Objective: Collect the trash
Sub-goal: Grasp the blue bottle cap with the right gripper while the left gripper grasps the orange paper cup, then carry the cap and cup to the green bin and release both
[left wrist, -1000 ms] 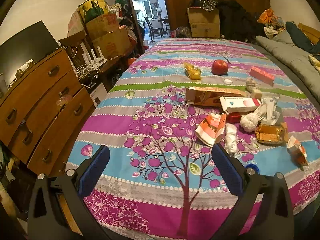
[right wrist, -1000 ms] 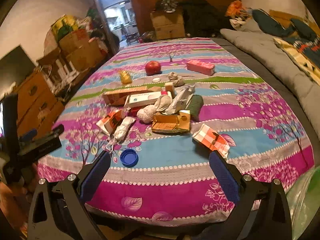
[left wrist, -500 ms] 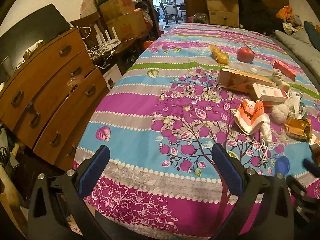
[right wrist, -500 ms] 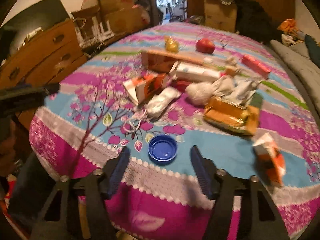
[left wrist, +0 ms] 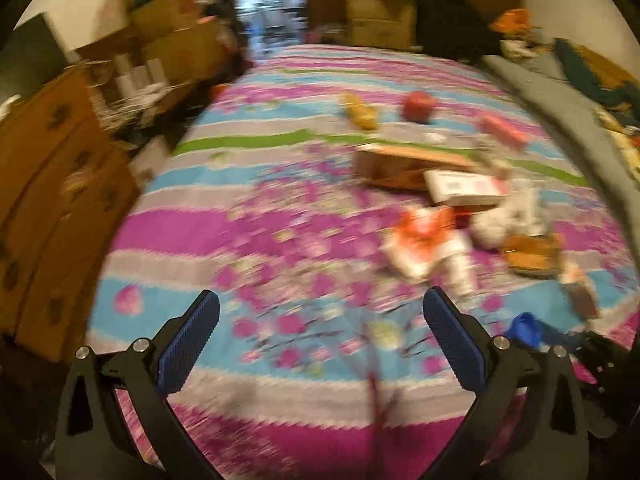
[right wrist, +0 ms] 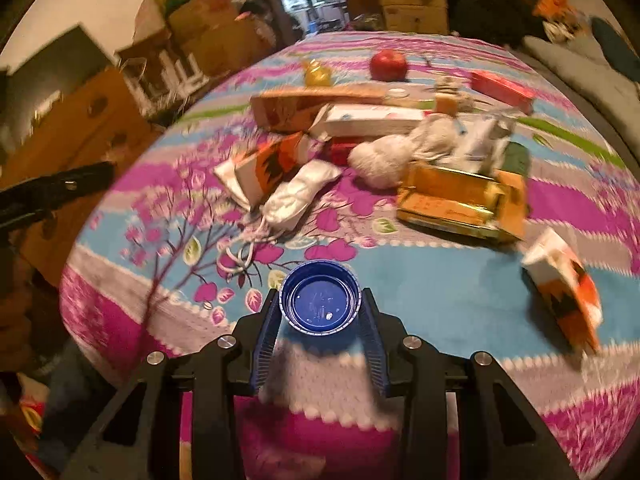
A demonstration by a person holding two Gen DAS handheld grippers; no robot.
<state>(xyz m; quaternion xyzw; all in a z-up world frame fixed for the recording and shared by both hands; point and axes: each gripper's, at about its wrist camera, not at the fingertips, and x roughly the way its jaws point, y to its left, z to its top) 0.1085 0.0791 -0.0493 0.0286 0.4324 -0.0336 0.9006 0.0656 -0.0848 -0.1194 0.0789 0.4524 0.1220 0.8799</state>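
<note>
Your right gripper [right wrist: 320, 312] is closing its fingers [right wrist: 267, 330] around the blue bottle cap [right wrist: 320, 299], which is lying open side up on the patterned bedspread [right wrist: 440, 292] near the bed's front edge. The fingers have just been narrowing, and both blue pads are now sitting against the cap's rim, one on each side, so the cap is gripped between them.

Taking that blue bottle cap as your landmark, the rest of the trash is lying farther up the bed: a crumpled white mask [right wrist: 298, 196] with loose strings just beyond it, an orange and white carton [right wrist: 264, 170] beyond the mask to the left, a flattened gold box [right wrist: 456, 200] up and to the right, and a second orange and white carton [right wrist: 564, 284] well off to the right. A red apple [right wrist: 388, 65] is sitting far beyond the cap, past the pile of boxes.

Your left gripper [left wrist: 320, 340] is hanging over bare bedspread to the left of the cap, its fingers [left wrist: 188, 344] spread wide and holding nothing. That view is blurring badly.
</note>
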